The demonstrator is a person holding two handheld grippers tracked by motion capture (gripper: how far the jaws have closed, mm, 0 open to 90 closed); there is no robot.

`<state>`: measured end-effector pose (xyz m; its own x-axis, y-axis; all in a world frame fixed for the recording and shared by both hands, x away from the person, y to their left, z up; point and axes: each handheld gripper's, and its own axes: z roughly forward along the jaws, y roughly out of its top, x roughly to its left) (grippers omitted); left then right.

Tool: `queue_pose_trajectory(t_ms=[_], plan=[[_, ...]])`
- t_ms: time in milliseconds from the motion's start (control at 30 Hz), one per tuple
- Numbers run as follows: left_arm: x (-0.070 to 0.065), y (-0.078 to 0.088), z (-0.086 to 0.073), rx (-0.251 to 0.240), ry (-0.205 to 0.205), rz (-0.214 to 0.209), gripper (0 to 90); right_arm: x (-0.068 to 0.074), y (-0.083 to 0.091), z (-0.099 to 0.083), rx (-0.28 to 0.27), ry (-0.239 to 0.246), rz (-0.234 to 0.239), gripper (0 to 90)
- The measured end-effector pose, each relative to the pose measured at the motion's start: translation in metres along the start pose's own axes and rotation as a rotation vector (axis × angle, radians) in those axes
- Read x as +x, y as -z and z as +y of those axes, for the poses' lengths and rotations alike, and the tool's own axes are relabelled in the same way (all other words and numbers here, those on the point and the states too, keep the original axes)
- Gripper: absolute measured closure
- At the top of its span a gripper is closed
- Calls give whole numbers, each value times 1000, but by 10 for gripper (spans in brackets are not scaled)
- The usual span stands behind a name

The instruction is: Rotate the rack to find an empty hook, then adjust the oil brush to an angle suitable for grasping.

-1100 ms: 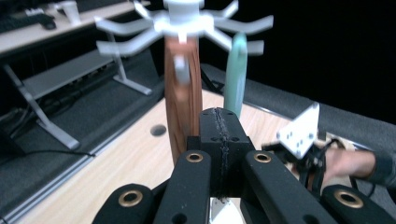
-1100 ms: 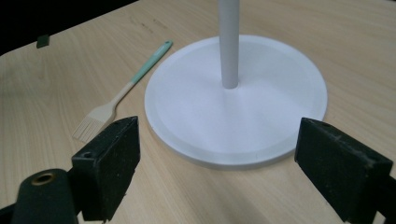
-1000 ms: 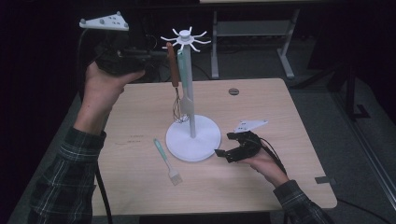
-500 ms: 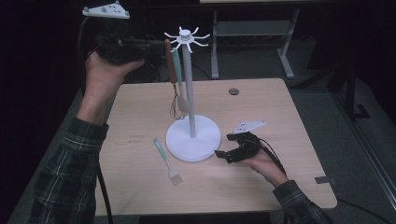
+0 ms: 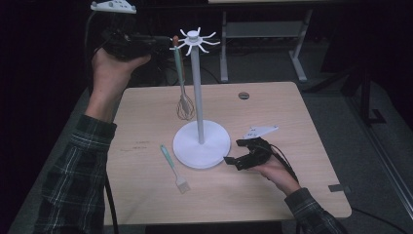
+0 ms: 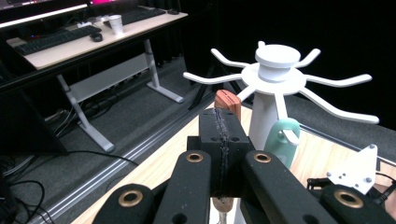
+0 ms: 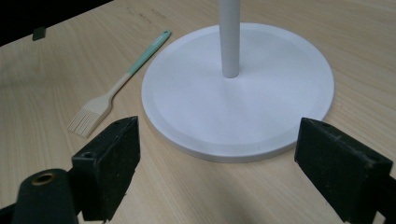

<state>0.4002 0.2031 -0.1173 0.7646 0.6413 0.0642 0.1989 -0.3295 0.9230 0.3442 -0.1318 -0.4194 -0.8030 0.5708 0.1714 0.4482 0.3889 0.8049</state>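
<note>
Whisk [image 5: 183,92] held by shut left claw [image 5: 163,43]; right claw [image 5: 233,161] open; no writing readable.

My left gripper [image 5: 158,45] raised high on an upright forearm, jaws pressed together, seemingly pinching something, my right gripper [image 5: 233,161] low and level, wrist resting, jaws spread wide, pointing toward my left side

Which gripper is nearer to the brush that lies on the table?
Right. The right gripper rests on the table beyond the stand's base from the brush. The left gripper is raised high beside the stand's top.
</note>
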Motion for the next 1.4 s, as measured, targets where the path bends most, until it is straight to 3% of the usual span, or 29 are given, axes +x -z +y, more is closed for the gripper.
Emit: queue_pose_trajectory(t_ms=[200, 367, 533, 867, 1333, 1400], plan=[[2, 3, -7, -4, 1, 13, 900, 0, 0, 0, -3, 3, 1, 138], [0, 10, -29, 26, 5, 28, 900, 0, 1, 0, -3, 5, 6, 138], [-4, 12, -67, 76, 19, 29, 900, 1, 2, 0, 0, -6, 4, 138], [-22, 7, -150, 128, 94, -11, 900, 1, 9, -6, 5, -13, -21, 136], [-51, -29, -264, 227, 189, -76, 900, 4, 17, -28, 21, -20, -32, 136], [-53, -35, -277, 241, 188, -84, 900, 5, 17, -31, 29, -23, -36, 136]])
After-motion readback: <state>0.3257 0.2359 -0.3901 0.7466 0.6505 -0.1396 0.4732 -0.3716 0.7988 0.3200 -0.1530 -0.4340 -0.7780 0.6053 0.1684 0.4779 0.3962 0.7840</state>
